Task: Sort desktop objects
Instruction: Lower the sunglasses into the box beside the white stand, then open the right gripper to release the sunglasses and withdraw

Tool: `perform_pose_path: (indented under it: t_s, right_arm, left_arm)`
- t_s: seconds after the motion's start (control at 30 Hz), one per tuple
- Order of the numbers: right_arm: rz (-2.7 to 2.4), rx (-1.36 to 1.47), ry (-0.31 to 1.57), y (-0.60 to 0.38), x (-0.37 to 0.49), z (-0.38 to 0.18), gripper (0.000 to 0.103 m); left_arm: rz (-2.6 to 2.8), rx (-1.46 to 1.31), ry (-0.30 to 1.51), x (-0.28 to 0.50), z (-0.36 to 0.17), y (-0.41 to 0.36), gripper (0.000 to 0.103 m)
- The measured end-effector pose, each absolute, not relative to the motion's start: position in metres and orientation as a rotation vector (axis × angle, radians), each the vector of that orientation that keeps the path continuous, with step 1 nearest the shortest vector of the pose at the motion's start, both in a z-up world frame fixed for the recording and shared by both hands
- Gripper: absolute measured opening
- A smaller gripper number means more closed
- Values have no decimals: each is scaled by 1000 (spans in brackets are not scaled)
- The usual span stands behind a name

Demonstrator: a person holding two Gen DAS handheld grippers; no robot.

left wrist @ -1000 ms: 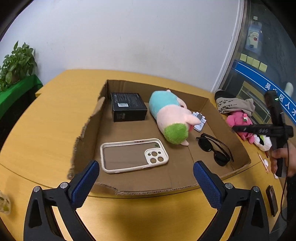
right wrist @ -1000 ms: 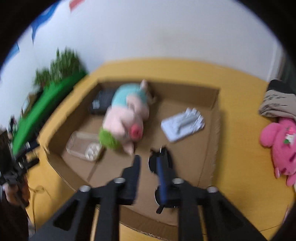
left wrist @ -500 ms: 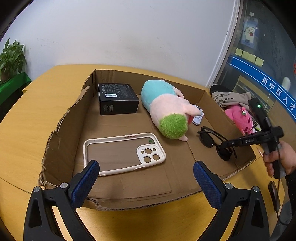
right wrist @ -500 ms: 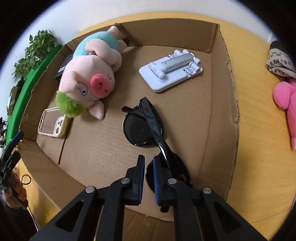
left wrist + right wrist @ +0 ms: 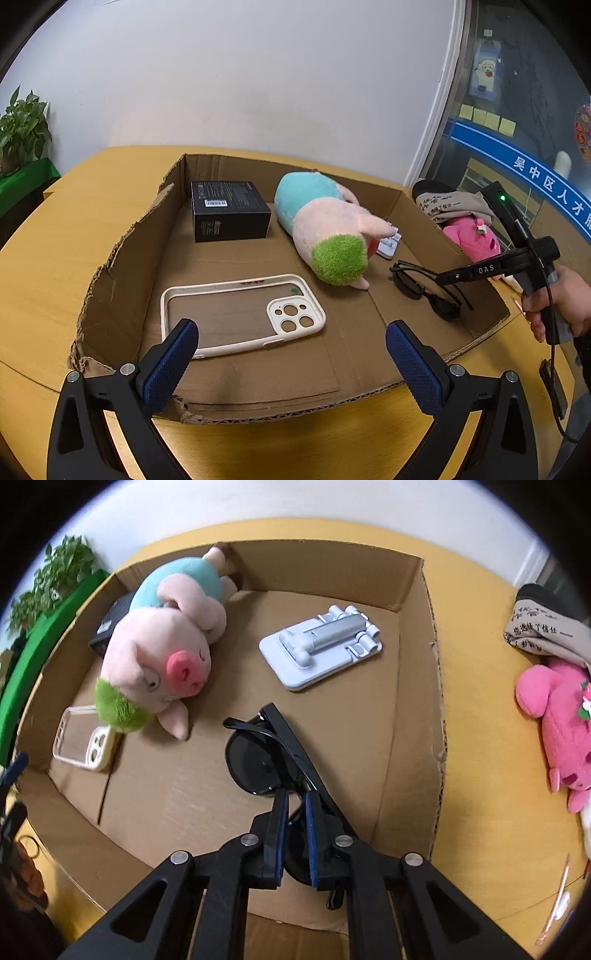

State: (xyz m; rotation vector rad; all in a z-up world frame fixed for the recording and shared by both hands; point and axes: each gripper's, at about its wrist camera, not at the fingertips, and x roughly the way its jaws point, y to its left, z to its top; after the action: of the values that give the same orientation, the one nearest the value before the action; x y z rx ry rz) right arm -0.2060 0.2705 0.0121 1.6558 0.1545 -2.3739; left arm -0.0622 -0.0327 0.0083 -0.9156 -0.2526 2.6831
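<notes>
Right wrist view: we see the right gripper (image 5: 296, 805) low in the frame, its blue pads nearly together and pinching the frame of the sunglasses (image 5: 258, 760) near the bridge. The sunglasses sit in the lower centre of the box (image 5: 413, 686), their lenses at or just above the floor; contact cannot be told. We judge the step in hand to be setting them down among the sorted items. To do it well, we would lower until both lenses rest flat, then part the pads without dragging the thin temple, keeping clear of the pig (image 5: 159, 664) at left and the grey stand (image 5: 321, 650) above.

Left wrist view: we see the left gripper (image 5: 291, 354) at the bottom edge, fingers spread wide and empty, hovering over the near wall, with the phone case (image 5: 240, 314) just beyond. The right tool enters from the right edge, held by a hand (image 5: 561, 306).

Writing: the tool's arm reads "DAS". The black carton (image 5: 229, 210) bears a white barcode label and fine print too small to read. A blue band at upper right carries white Chinese characters; the folded cloth (image 5: 454, 206) also shows script, not legible.
</notes>
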Motion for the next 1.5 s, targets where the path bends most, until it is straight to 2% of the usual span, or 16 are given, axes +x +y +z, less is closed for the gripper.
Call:
perform_pose_path:
  t_s: [0.17,0.47,0.63,0.77,0.8,0.83,0.87,0.9,0.93,1.07,1.2,1.33,1.5]
  right_arm:
    - [-2434,1577,171,266,-204,39,9]
    - [-2398,1720,226,262,-208,2,10]
    - [-2396,1732,249,259,-204,-4,10]
    - [-2456,1646,221,259,-195,15,11]
    - [-2487,1600,214,259,-191,26,17]
    - [-2517,1561,209,260,-186,35,34]
    - [-2553,1502,187,261,-178,46,45]
    - [-2587,1432,145,263,-168,57,67]
    - [-2614,1365,97,265,-157,65,80]
    - [-2717,1097,-78,268,-109,75,81]
    - [-2825,935,25,247,-71,51,82]
    - [-2893,815,66,235,-49,29,83]
    - [-2916,780,52,223,-44,6,85]
  left_arm:
    - [2675,-890,-276,-60,8,-35,103]
    - [2679,-865,-261,-55,8,-34,103]
    - [2680,-852,-251,-53,8,-34,103]
    - [2689,-844,-229,-50,7,-33,103]
    - [2691,-841,-226,-49,8,-33,103]
    - [2693,-840,-224,-49,8,-33,103]
    - [2697,-840,-224,-49,9,-33,103]
    - [2705,-839,-229,-49,10,-34,103]
    - [2717,-831,-238,-49,12,-36,103]
    - [2771,-781,-258,-47,15,-39,103]
    - [2828,-818,-186,-43,7,-29,103]
    - [2949,-741,84,-32,-6,-6,103]
    - [2975,-705,60,-30,-10,-7,103]
